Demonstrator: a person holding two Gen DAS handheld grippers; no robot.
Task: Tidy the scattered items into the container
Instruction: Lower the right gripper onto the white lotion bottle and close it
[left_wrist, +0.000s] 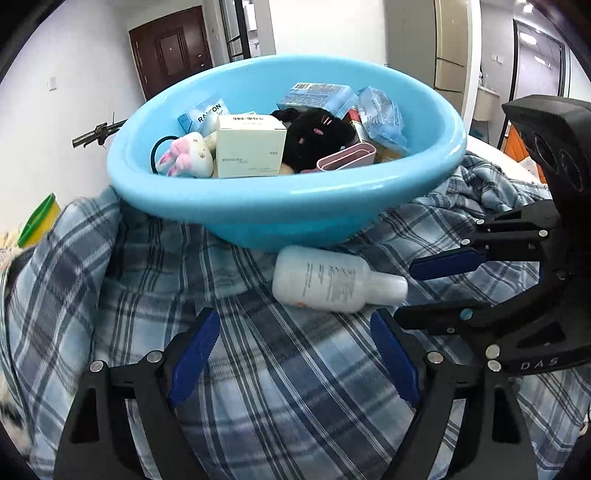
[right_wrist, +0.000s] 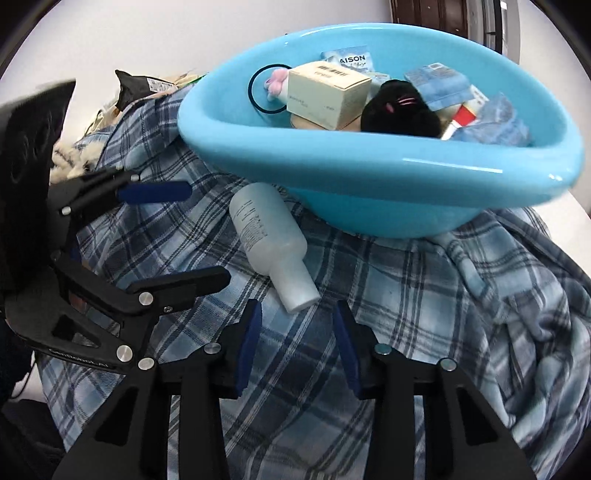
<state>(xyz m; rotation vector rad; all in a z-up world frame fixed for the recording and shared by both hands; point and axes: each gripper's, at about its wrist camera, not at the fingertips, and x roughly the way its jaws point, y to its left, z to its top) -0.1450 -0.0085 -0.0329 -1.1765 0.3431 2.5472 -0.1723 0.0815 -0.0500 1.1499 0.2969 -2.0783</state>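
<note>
At the far left of the left wrist view, a green and yellow cup (left_wrist: 37, 221) is peeking out past the edge of the plaid blanket (left_wrist: 258, 369), which is covering the whole surface under everything. The left gripper (left_wrist: 295, 332) is hovering low over the blanket with its blue-padded fingers spread wide apart and nothing between them. Just beyond it, the blue basin (left_wrist: 288, 206) is sitting on the blanket, already holding a pink-and-white plush toy (left_wrist: 186, 155), a black hair tie (left_wrist: 162, 144), a cream box (left_wrist: 251, 147), a black plush toy (left_wrist: 314, 138), a pink case (left_wrist: 347, 158) and several blue packets (left_wrist: 380, 118). The white bottle (left_wrist: 328, 278) is lying on its side on the blanket, just beside the basin's base and outside it, cap pointing right. At the right, the right gripper (left_wrist: 404, 291) is reaching in with its fingers parted, its tips near the bottle's cap but not touching it.

In the right wrist view, the bottle's cap is pointing towards the gap between the right gripper's (right_wrist: 297, 314) spread fingers, and the left gripper (right_wrist: 207, 232) is standing open at the left.
</note>
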